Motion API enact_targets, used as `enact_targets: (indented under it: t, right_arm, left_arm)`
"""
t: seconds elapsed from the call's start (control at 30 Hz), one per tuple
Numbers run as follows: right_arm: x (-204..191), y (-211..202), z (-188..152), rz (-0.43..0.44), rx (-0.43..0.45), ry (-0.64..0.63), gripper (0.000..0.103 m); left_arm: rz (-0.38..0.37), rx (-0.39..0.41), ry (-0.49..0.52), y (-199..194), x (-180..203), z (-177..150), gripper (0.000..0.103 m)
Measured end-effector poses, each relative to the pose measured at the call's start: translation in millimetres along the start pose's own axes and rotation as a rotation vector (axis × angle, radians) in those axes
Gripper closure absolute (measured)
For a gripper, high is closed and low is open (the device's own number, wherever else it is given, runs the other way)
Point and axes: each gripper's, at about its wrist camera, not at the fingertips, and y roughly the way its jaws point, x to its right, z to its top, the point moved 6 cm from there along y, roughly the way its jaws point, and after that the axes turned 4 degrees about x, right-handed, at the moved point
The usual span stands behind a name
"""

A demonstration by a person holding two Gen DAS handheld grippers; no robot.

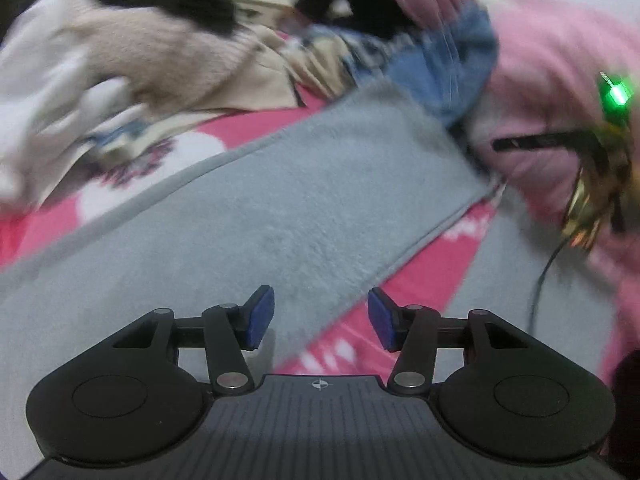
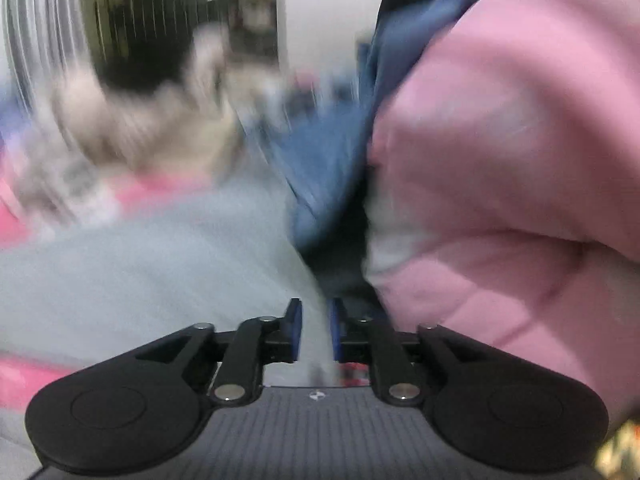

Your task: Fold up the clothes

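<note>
The grey towel (image 1: 304,200) is the landmark here: it lies spread flat on a pink patterned bed cover (image 1: 436,264), with one long hemmed edge running straight and one corner ending under the pink sleeve (image 1: 560,92) of the person. It looks laid out smooth, but whether it has been doubled over once already I cannot tell.

Behind the towel, a heap of unfolded clothes (image 1: 168,52) waits: a beige knit, something black, something white, and a blue denim piece (image 1: 452,72) at the towel's far corner. No folded stack shows in either view, so I judge the task to be at an early stage, with most of the pile left to do.

The left hand-held gripper (image 1: 321,318) hovers over the towel's near edge with its jaws apart and nothing between them. The right hand-held gripper (image 2: 316,330) sits at the towel's side nearest the pink sleeve, jaws only narrowly apart; pale cloth (image 2: 316,336) shows in the gap, but the blurred view does not show whether the pads press on it.
</note>
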Motion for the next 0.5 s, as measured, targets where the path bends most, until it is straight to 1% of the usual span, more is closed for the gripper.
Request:
enact_targets:
  t: [0.03, 0.1, 0.17, 0.23, 0.37, 0.5]
  right_arm:
    - [-4, -25, 2, 0.050, 0.060, 0.063, 0.081]
    - [-15, -67, 3, 0.126, 0.156, 0.149, 0.070]
    - [-25, -105, 3, 0.191, 0.243, 0.220, 0.065]
    - [-34, -136, -1, 0.252, 0.288, 0.286, 0.063]
    - [-58, -170, -18, 0.410, 0.280, 0.388, 0.063]
    - [-98, -168, -39, 0.504, 0.210, 0.369, 0.063]
  left_arm:
    - [-0.004, -0.001, -0.031, -16, 0, -9, 0.051]
    - [0.011, -0.023, -0.056, -48, 3, -31, 0.050]
    - [0.045, -0.036, -0.073, -81, 5, -53, 0.050]
    - [0.085, -0.038, -0.115, -115, 2, -73, 0.050]
    - [0.176, -0.044, -0.225, -169, -12, -118, 0.050]
    - [0.275, -0.074, -0.365, -212, -24, -170, 0.050]
